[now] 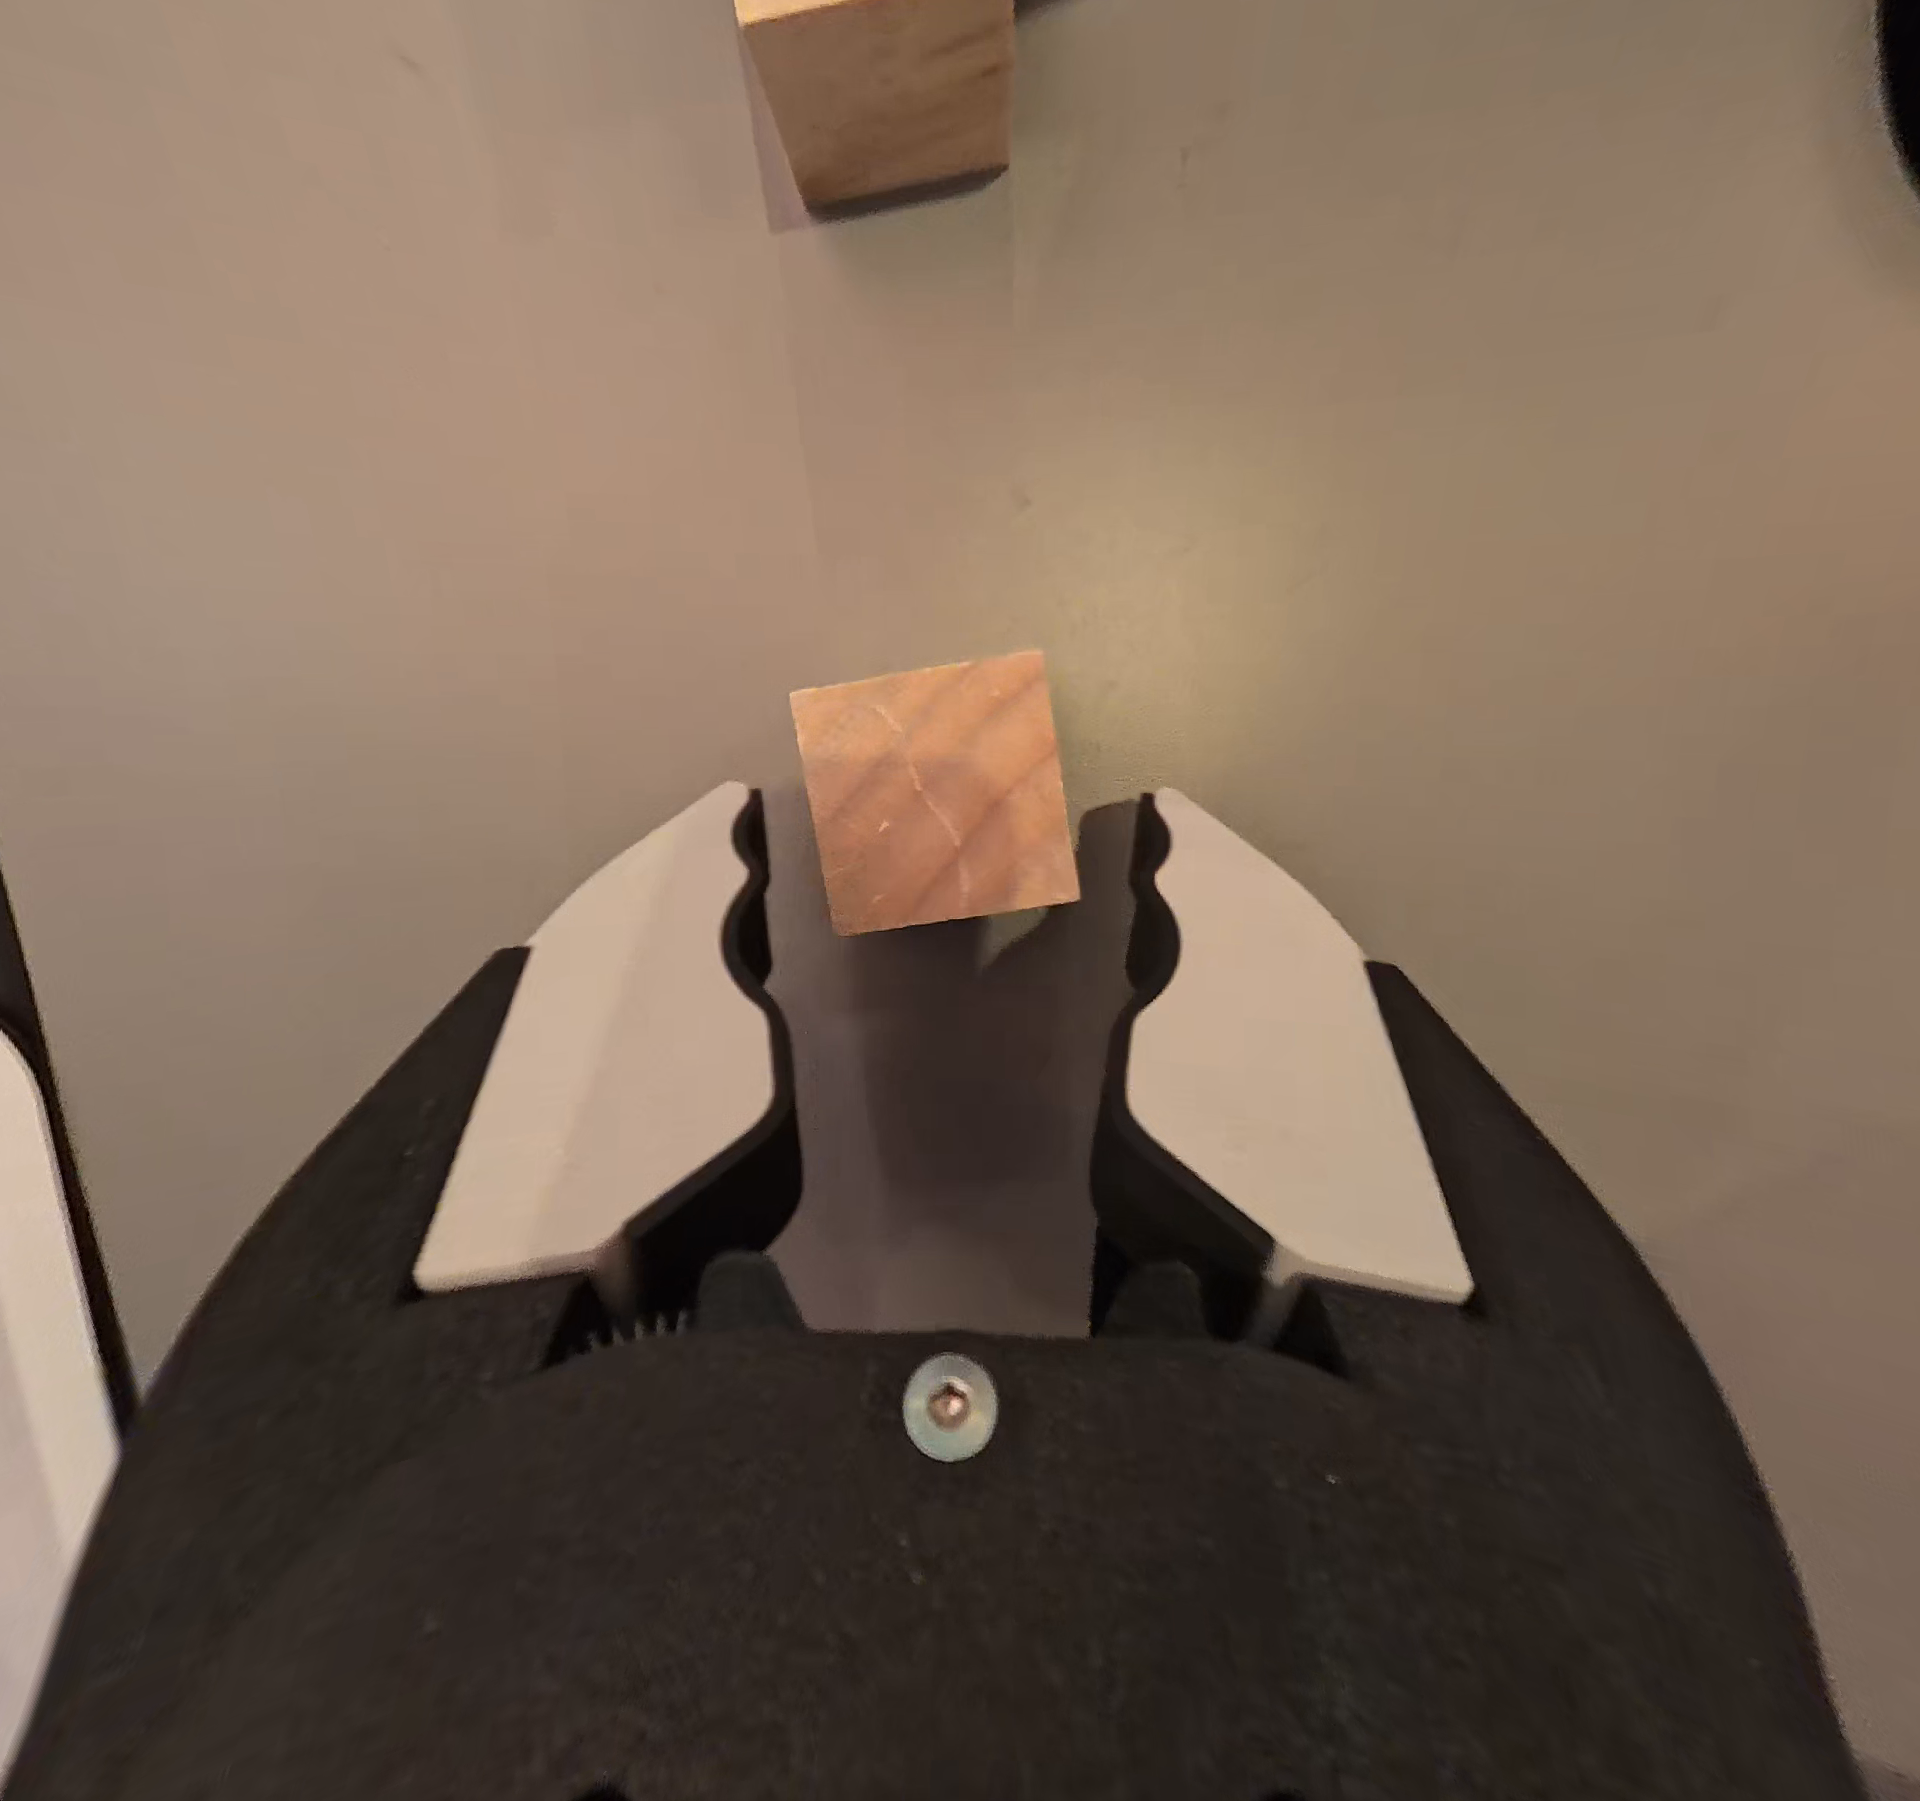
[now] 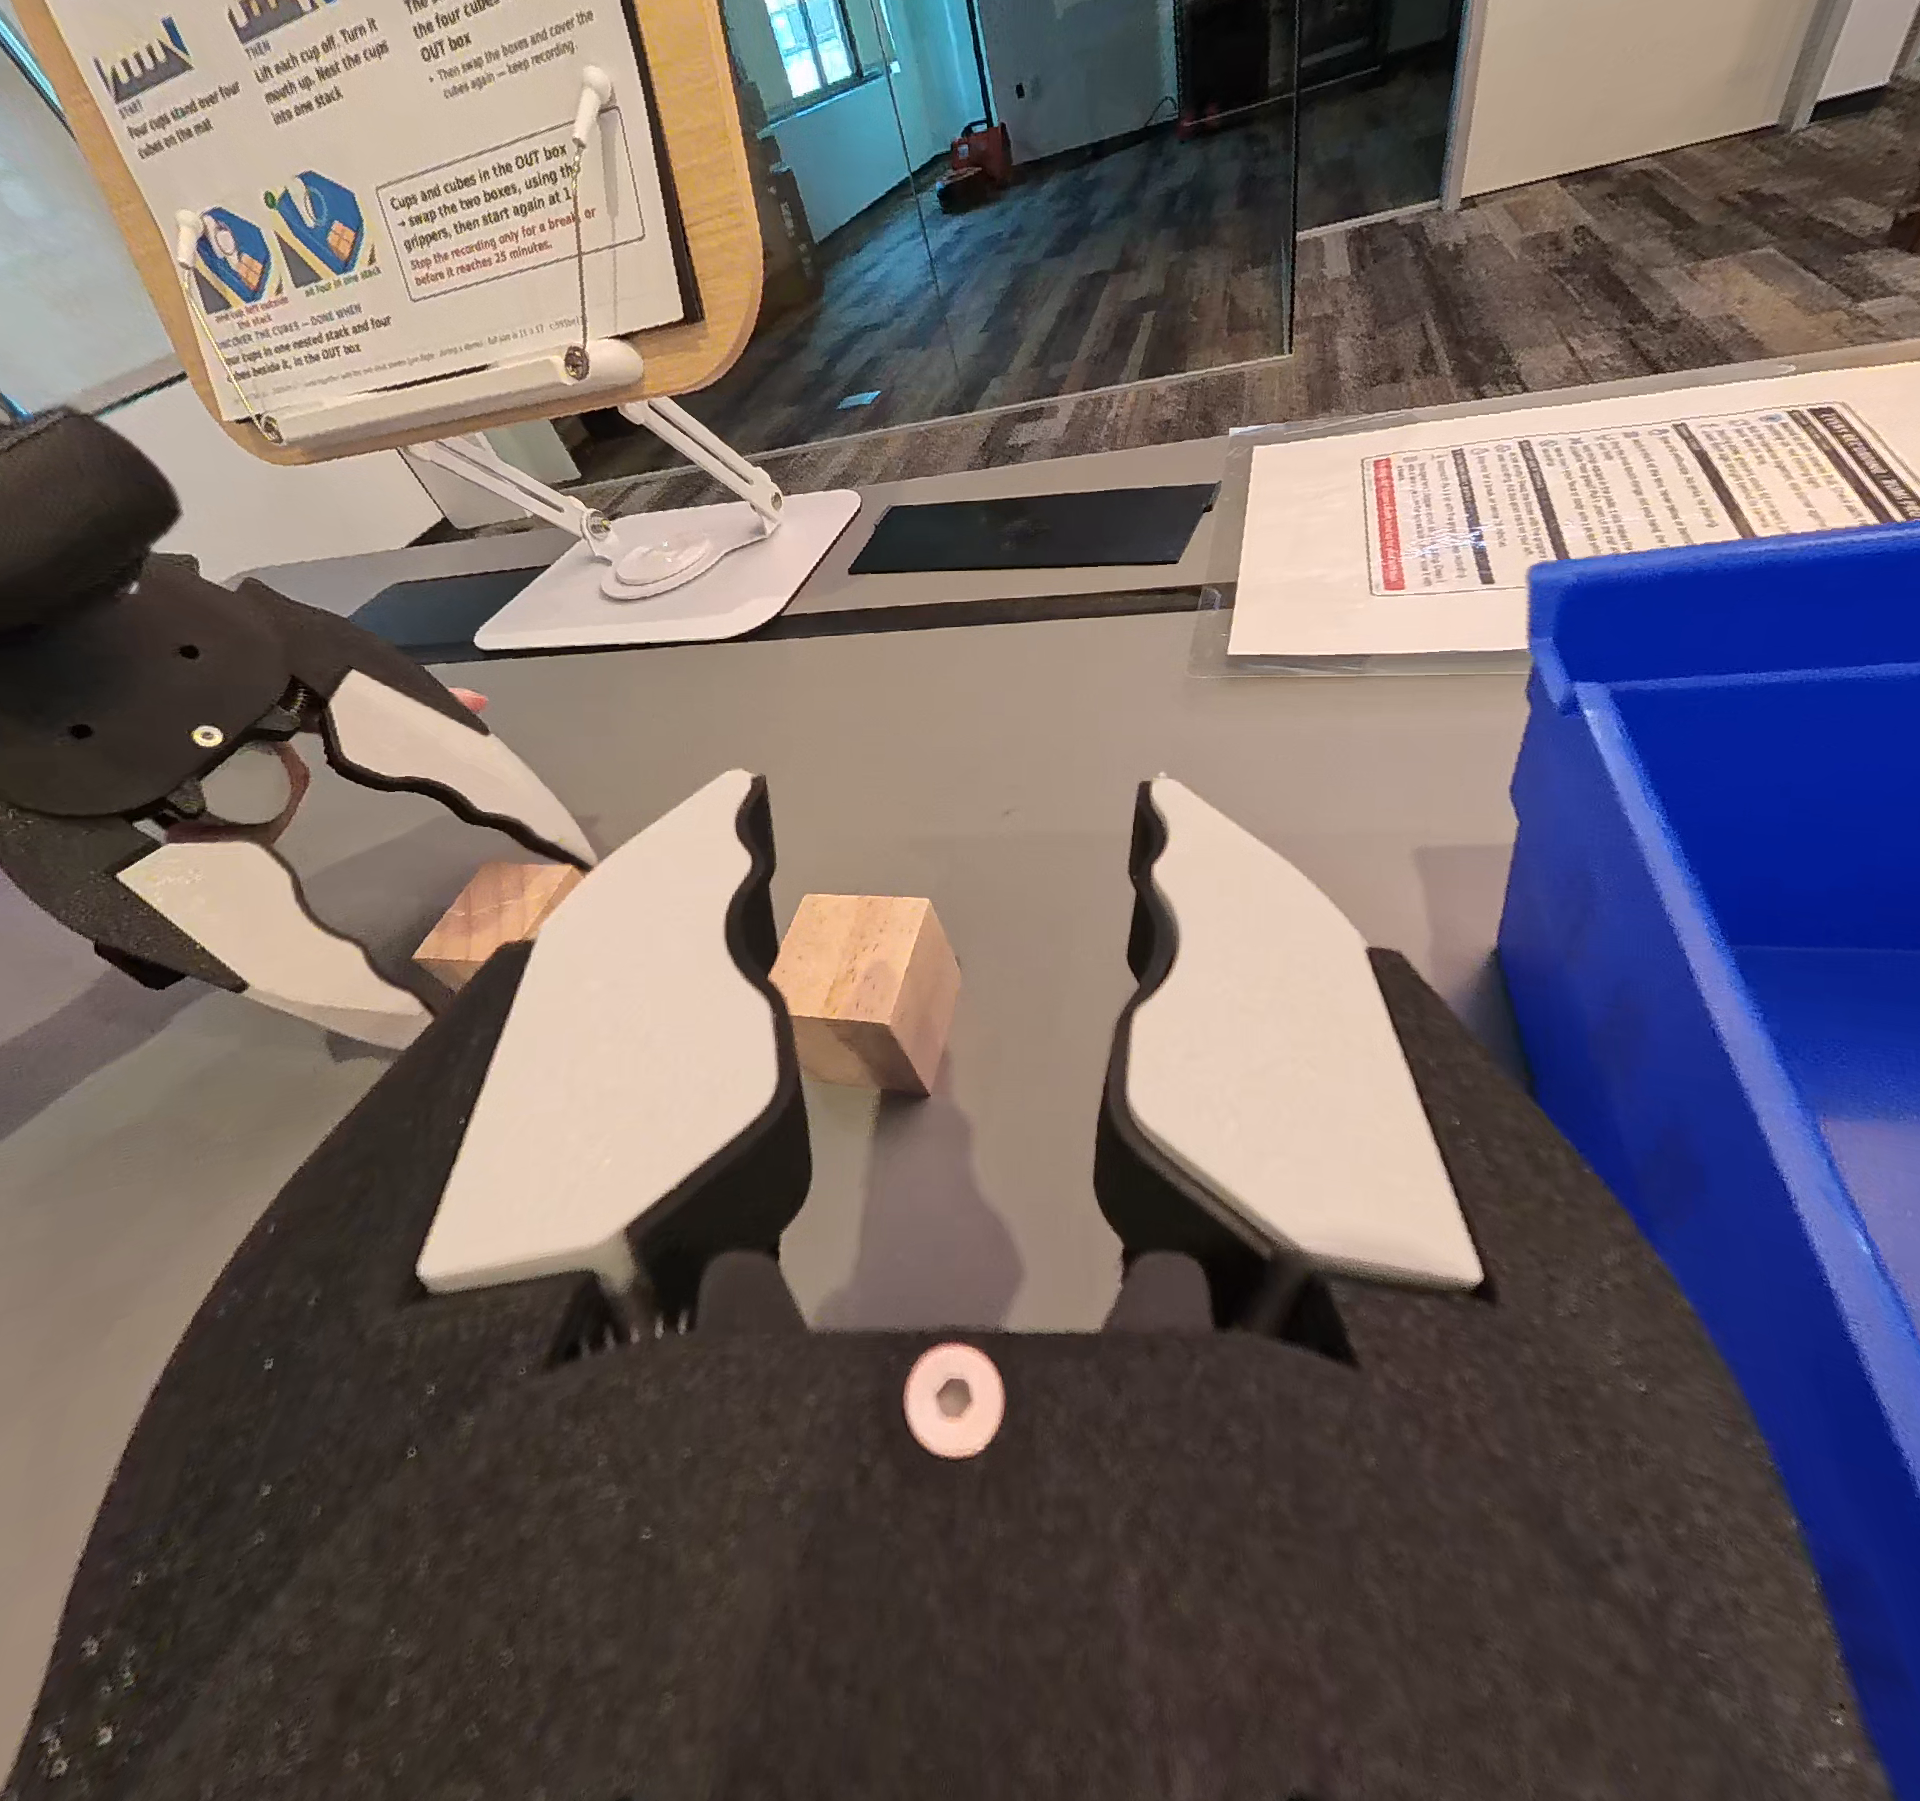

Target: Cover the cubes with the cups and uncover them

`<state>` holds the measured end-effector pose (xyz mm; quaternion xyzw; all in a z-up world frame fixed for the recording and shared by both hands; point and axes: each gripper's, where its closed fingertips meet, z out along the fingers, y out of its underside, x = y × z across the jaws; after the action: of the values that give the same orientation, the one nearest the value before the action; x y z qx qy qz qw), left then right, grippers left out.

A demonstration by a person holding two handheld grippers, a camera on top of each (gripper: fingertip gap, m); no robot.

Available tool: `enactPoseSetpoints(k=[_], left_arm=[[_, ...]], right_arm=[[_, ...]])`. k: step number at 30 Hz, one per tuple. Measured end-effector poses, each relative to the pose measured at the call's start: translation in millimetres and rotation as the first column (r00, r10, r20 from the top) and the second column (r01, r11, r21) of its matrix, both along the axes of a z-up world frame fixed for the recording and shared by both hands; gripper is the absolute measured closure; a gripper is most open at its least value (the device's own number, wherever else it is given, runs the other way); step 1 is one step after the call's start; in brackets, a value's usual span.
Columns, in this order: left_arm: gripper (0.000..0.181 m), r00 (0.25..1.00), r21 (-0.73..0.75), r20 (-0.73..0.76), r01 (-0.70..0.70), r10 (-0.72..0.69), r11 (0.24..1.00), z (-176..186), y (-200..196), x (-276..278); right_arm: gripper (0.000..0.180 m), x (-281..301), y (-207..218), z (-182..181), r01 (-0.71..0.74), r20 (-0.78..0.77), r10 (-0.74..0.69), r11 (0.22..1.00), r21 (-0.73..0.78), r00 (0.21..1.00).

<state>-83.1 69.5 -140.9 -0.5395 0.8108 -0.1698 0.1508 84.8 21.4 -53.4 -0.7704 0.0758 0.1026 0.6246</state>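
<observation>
Two upright cubes (image 2: 868, 988), corner-on.

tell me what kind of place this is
Probably a data-recording station in an office: a grey table with an instruction board on a stand, a laminated sheet, a blue bin, and glass partitions behind.

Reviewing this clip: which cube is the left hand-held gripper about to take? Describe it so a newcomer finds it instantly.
Start at the blue bin on the grey table. Two wooden cubes lie left of it. The target cube is the farther from the bin, between the open fingers of the left hand-held gripper.
</observation>
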Motion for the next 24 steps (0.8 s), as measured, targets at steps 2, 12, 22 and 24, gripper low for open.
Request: enactPoseSetpoints(k=[2, 12, 22, 24], left_arm=[[0.112, 1.0, 0.005, 0.019, -0.007, 0.007, 1.0, 7.3, -0.3, -0.2], [0.108, 0.895, 0.152, 0.384, -0.302, 0.226, 0.941, 147.3, -0.1, -96.7], [0.115, 0.424, 0.288, 0.398, -0.9, 0.813, 0.329, 171.0, 62.1, -431.3], [0.11, 0.241, 0.194, 0.342, -0.964, 0.908, 0.182, 150.3, 73.3, -483.4]], right_arm=[[0.114, 0.6, -0.2, 0.0, 0.001, -0.004, -0.001, 1.0, 0.002, 1.0], [0.115, -0.8, 1.0, 3.6, -0.013, -0.034, 0.014, 1.0, 0.02, 0.999], [0.115, -4.3, -0.6, 7.8, -0.013, -0.023, 0.013, 1.0, 0.021, 1.0], [0.115, -6.5, -0.3, 7.6, -0.02, -0.023, 0.021, 1.0, 0.017, 1.0]])
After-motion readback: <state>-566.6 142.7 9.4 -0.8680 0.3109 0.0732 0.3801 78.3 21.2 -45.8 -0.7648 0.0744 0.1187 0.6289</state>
